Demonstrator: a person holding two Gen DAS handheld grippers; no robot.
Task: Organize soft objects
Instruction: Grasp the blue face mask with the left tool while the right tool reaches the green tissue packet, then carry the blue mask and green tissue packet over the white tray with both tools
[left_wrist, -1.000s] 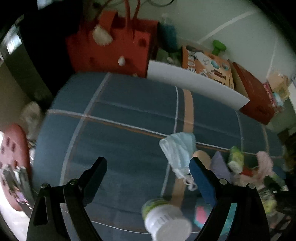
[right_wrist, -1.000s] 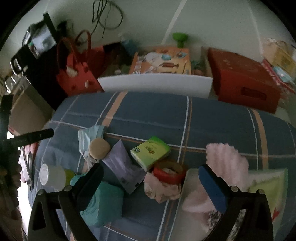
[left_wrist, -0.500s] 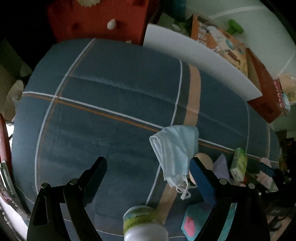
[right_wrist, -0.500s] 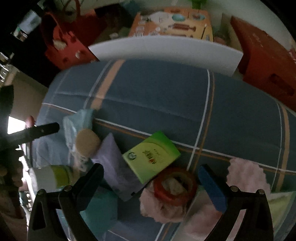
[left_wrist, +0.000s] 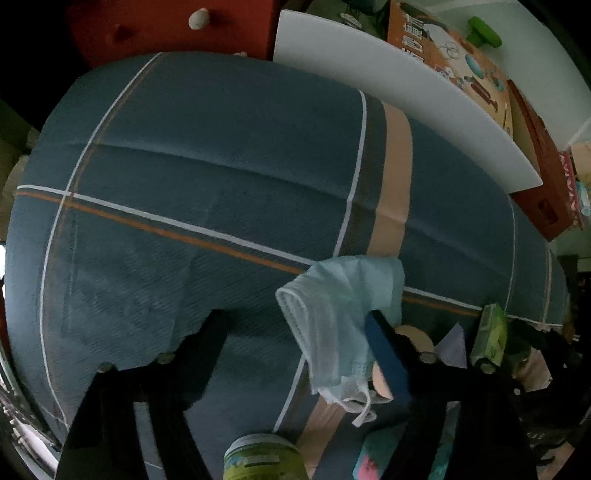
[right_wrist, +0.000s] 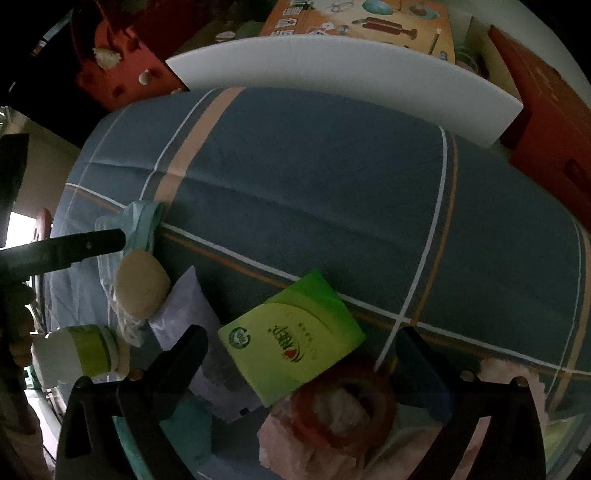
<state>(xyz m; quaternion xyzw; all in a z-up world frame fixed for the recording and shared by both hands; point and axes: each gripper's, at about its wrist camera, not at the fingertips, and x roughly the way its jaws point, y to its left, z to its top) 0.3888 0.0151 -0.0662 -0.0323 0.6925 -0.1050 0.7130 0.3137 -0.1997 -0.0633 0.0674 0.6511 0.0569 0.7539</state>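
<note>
A light blue face mask (left_wrist: 338, 314) lies crumpled on the blue plaid cloth (left_wrist: 221, 155); it also shows in the right wrist view (right_wrist: 142, 225). My left gripper (left_wrist: 295, 328) is open, its right finger touching the mask's edge. A round beige puff (right_wrist: 140, 284) lies beside the mask. My right gripper (right_wrist: 299, 354) is open above a green tissue pack (right_wrist: 291, 343), with a red tape ring (right_wrist: 341, 404) on pink cloth (right_wrist: 295, 443) below it. A lilac pouch (right_wrist: 192, 314) lies left of the pack.
A white jar with a green label (right_wrist: 81, 354) stands at the left; it also shows in the left wrist view (left_wrist: 264, 459). A white board (right_wrist: 343, 77), red bag (right_wrist: 122, 55), orange box (right_wrist: 369, 22) and red box (right_wrist: 546, 110) line the far edge. A teal item (right_wrist: 184, 424) lies near.
Both grippers have moved down and forward toward the cloth. The left one has closed in on the mask; the right one now hovers over the green tissue pack.
</note>
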